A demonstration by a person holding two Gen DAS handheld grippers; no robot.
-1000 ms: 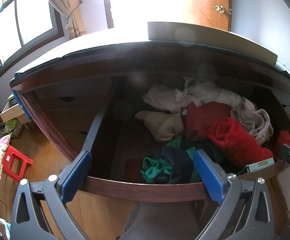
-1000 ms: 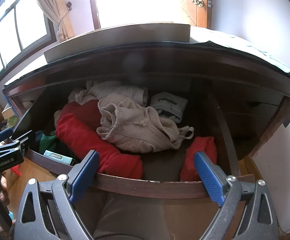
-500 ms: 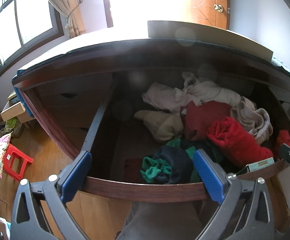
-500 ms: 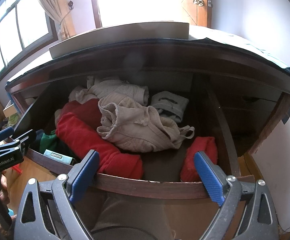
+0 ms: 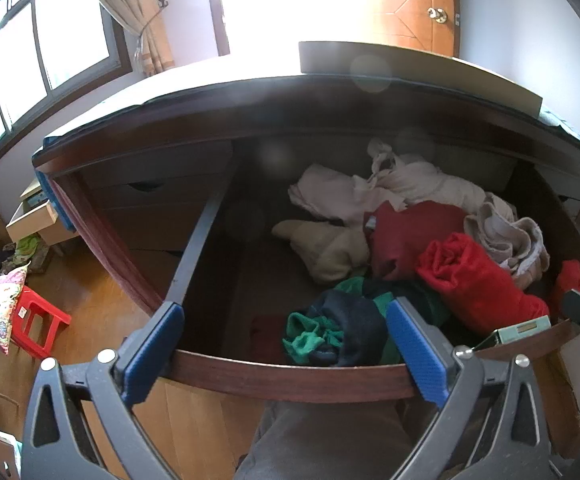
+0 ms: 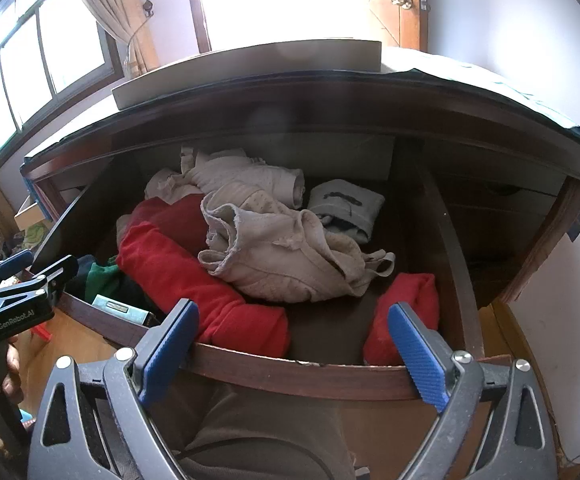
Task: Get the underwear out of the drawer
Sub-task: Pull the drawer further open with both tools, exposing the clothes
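Observation:
The wooden drawer [image 5: 290, 376] stands pulled out and holds a heap of clothes. Beige underwear [image 6: 282, 248] lies in the middle, on a rolled red garment [image 6: 194, 280]; both also show in the left wrist view, the underwear [image 5: 505, 236] right of the red roll [image 5: 469, 280]. A green and navy bundle [image 5: 337, 328] lies at the front. My left gripper [image 5: 282, 344] is open and empty above the drawer's front rim. My right gripper [image 6: 293, 344] is open and empty above the front rim [image 6: 290, 376], near a small red piece [image 6: 401, 312].
A dark tabletop [image 6: 329, 92] overhangs the drawer with a flat board [image 6: 250, 64] on it. A small teal box [image 5: 521, 332] sits at the drawer's front. A red stool [image 5: 34, 328] stands on the wooden floor at left. My trouser legs [image 6: 266, 432] are below the drawer.
Both views have shifted slightly, with the drawer a little lower in each frame. Both grippers stay open and empty, and the clothes have not moved.

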